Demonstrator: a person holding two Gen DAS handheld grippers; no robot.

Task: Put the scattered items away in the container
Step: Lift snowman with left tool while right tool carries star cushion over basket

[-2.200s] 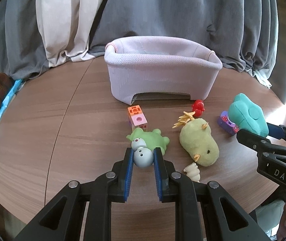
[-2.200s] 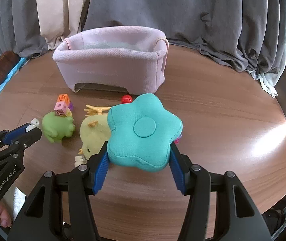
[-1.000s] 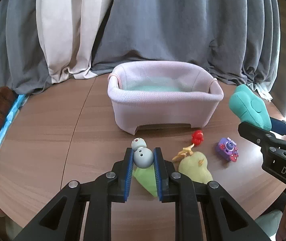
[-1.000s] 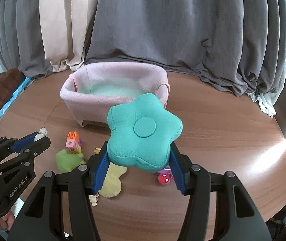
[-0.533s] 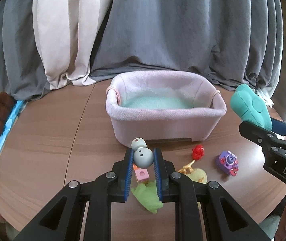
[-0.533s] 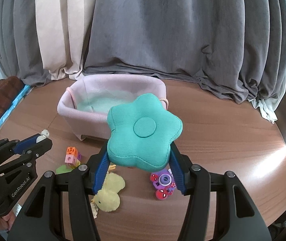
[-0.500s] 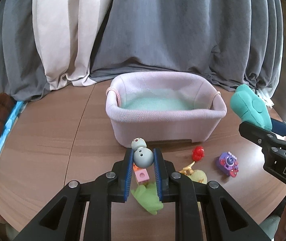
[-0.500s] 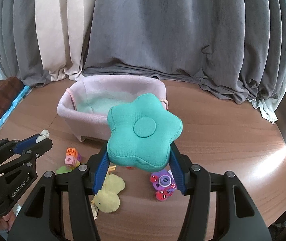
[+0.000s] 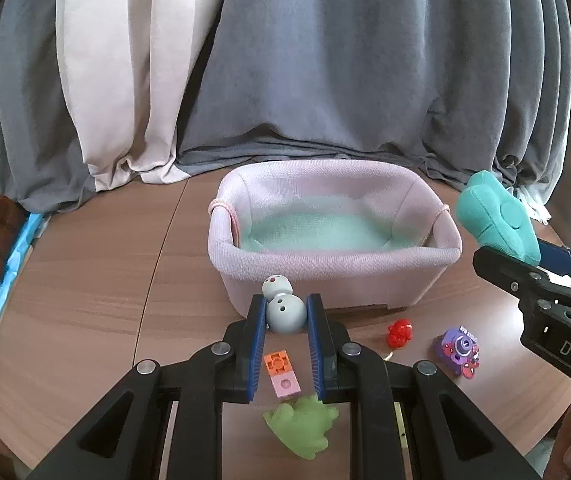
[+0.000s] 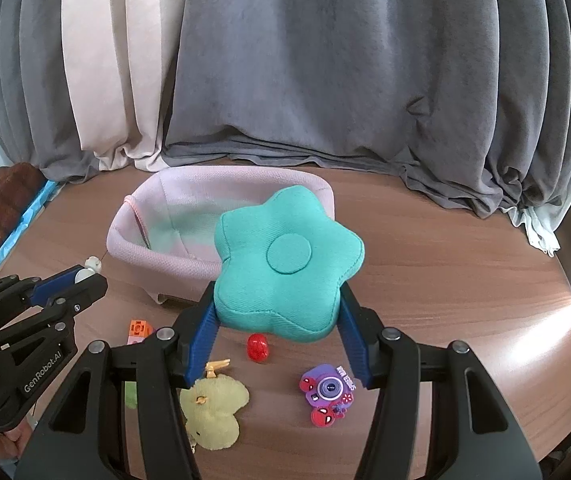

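Basket (image 9: 337,268) sits ahead of both loaded tongs: left gripper (image 9: 285,316) pinches a snowman figure (image 9: 283,306) narrowly, right gripper (image 10: 277,312) clamps a teal star cushion (image 10: 285,268), both carried above its near wall, presumably for dropping inside.

soft daylight, glare on the table (image 10: 545,320) at right, fisheye-bent edges, sharp focus.

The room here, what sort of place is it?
Probably a home room: a round wooden table by floor-length curtains, with toys such as a plush duck scattered near a pink basket.
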